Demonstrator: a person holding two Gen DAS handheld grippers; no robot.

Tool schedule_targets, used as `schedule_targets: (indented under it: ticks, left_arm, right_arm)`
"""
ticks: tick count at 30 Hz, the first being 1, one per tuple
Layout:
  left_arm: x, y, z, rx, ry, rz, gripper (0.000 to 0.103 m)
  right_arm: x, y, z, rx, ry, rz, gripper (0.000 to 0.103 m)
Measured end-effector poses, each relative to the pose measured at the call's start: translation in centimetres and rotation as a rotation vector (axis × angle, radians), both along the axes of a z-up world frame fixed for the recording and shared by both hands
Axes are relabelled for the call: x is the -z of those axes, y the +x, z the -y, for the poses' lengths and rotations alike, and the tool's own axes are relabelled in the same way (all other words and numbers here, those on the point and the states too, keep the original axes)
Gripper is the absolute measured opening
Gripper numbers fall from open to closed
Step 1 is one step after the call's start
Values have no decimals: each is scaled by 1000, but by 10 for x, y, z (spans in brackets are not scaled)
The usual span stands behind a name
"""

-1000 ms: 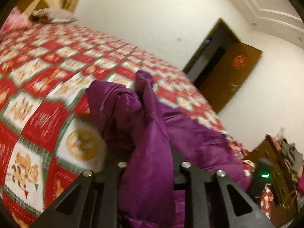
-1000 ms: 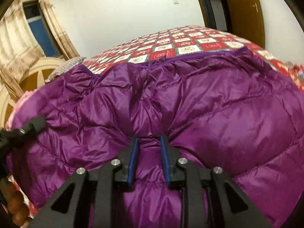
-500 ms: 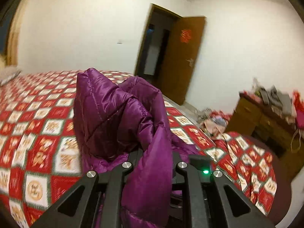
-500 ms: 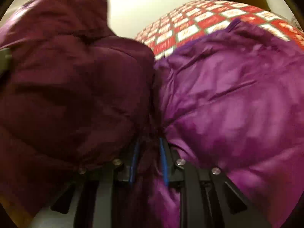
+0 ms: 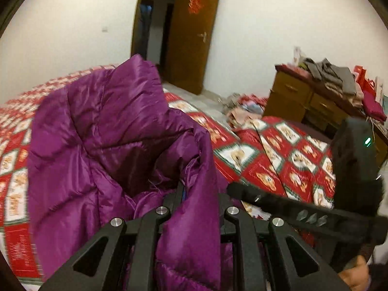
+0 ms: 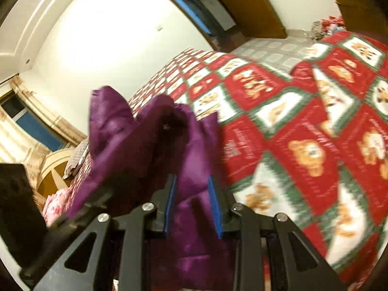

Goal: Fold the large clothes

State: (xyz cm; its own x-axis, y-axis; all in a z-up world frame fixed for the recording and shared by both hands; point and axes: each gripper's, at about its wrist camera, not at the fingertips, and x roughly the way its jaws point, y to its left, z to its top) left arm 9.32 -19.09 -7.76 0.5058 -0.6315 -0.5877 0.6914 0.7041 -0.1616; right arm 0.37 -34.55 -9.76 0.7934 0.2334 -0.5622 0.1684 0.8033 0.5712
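Note:
A purple quilted down jacket (image 5: 101, 140) is lifted above the bed with the red, green and white bear-pattern bedspread (image 5: 278, 160). My left gripper (image 5: 196, 194) is shut on a fold of the jacket, which bunches up in front of it. My right gripper (image 6: 191, 186) is shut on another part of the same jacket (image 6: 135, 133), with fabric between its blue pads (image 6: 214, 206). The right gripper's black body (image 5: 315, 213) shows at the right of the left wrist view. The left gripper's body (image 6: 17, 206) shows at the left of the right wrist view.
An open brown door (image 5: 191, 38) stands in the far wall. A wooden dresser (image 5: 303, 99) piled with clothes stands at the right, with clutter on the floor (image 5: 245, 109) beside it. A curtained window (image 6: 29, 126) and a pillow (image 6: 77, 157) lie at the bed's head.
Both grippers have lifted the jacket off the bed and swung towards the door side. The jacket, spread flat a second ago, now hangs bunched between them, and the two grippers are closer together.

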Motion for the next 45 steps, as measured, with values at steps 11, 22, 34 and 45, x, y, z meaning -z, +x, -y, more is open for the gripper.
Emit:
schedule_targets:
  ticks: [11, 22, 34, 45]
  left_arm:
    - [34, 4, 10, 110, -32, -80, 15]
    - [15, -32, -3, 136, 69, -18, 17]
    - [-59, -19, -104, 59, -88, 21, 19]
    - [-17, 46, -88, -313, 37, 38, 20]
  right_arm:
    - [-29, 33, 18, -143, -47, 75, 61]
    - [11, 96, -7, -293, -189, -174, 14]
    - [15, 80, 6, -268, -259, -199, 14]
    - [-79, 61, -5, -138, -205, -42, 25]
